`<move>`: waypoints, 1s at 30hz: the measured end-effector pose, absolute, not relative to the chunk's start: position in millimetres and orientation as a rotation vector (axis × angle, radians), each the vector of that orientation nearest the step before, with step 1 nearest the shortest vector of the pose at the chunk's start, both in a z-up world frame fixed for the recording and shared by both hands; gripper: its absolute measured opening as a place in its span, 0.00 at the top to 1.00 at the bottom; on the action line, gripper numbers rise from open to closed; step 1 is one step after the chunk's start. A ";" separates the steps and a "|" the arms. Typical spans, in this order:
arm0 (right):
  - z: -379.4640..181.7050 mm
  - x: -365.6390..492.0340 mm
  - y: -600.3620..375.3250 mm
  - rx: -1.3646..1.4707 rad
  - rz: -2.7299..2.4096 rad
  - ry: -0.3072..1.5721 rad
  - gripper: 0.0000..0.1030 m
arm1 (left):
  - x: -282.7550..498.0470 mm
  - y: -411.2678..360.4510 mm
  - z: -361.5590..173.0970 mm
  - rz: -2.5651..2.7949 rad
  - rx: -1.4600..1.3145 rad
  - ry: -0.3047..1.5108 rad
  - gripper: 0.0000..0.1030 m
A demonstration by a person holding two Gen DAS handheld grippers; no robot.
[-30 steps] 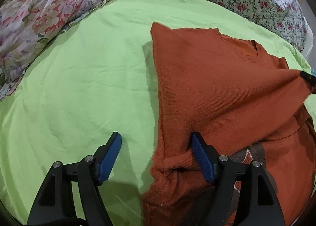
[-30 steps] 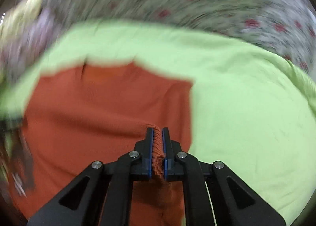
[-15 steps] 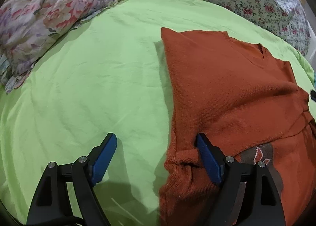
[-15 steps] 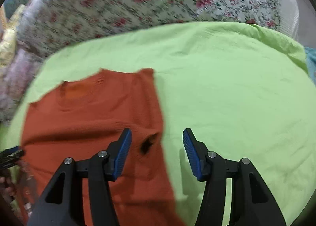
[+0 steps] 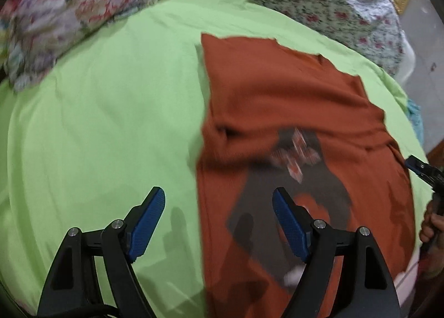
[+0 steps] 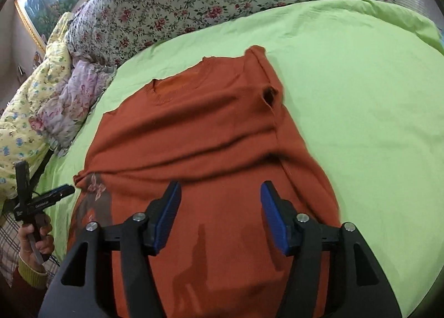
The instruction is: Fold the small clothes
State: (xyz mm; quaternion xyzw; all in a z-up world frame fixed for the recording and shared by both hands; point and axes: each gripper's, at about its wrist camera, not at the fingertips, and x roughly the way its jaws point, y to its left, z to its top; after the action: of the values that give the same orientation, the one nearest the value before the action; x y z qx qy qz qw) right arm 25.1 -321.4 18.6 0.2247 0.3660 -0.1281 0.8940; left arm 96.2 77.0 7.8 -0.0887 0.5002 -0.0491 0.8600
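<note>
The sweater (image 6: 211,134) lying under and ahead of the right gripper (image 6: 220,212) is rust-orange, with a grey patch bearing small orange-and-white diamond shapes (image 5: 294,157) just ahead of the left gripper (image 5: 219,220), whose pads are blue on black arms. It lies on a plain lime-green sheet (image 6: 360,90). Beyond the sheet is a white cloth with small red flowers (image 6: 194,4), and far left of the right gripper lie a pale pink-and-lilac floral cloth (image 6: 69,101) and a yellow flowered one (image 6: 33,101).

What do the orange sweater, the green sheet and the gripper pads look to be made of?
Orange sweater: a soft knit, likely wool or acrylic; ribbed neckline, matte, drapes in folds.
Green sheet: thin woven cloth, probably cotton; smooth, matte, fine creases.
Gripper pads: blue, seemingly textured rubber or plastic, on black fingers that look like hard plastic.
</note>
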 end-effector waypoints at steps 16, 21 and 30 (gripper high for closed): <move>3.8 -133.6 -295.0 0.536 -0.372 0.713 0.38 | -50.8 52.0 -23.4 -0.189 -0.229 1.109 0.22; -10.2 -165.9 -285.8 0.563 -0.379 0.726 0.37 | -63.7 39.5 -28.2 -0.219 -0.207 1.101 0.22; -26.2 -168.3 -251.4 0.555 -0.260 0.741 0.36 | -70.4 30.9 -30.7 -0.252 -0.215 1.090 0.33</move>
State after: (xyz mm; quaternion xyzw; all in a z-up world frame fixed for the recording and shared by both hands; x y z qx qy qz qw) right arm -168.3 -251.4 -26.2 0.2669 0.3562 -0.1251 0.8867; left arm -70.4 30.9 -30.7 -0.1019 0.5159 -0.1193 0.8421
